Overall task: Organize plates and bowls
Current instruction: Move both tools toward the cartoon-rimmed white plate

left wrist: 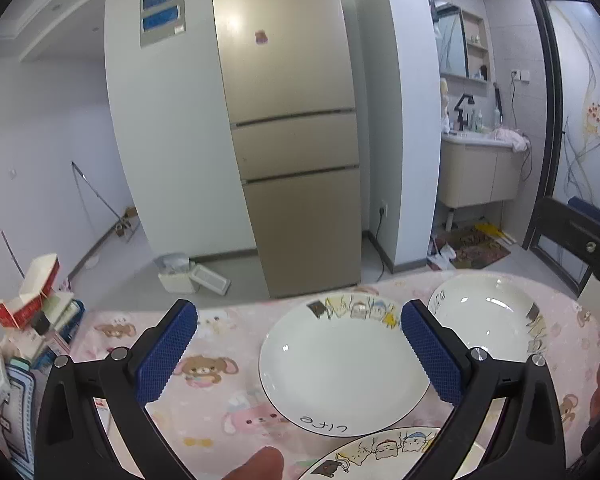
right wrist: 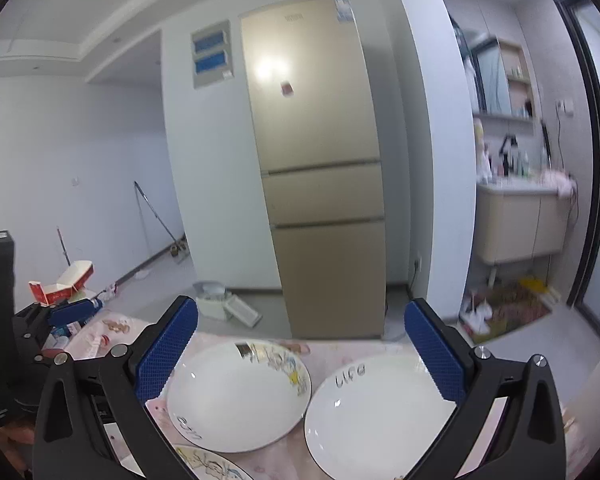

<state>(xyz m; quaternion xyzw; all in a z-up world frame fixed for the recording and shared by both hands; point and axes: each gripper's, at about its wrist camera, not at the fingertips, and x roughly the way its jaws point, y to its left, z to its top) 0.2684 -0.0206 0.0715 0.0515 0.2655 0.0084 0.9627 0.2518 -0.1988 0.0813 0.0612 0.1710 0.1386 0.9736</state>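
Left wrist view:
Left gripper: hanging above the table, jaws spread wide, gripping nothing.
Middle plate: lying flat between the pads, seemingly being lined up for a pick.
Far plate: sitting just beside it, to the right.
Near plate: peeking in at the bottom edge.

Right wrist view:
Right gripper: hovering jaws apart, empty.
Plates: two lying side by side below it, apparently awaiting stacking; bowls not showing.
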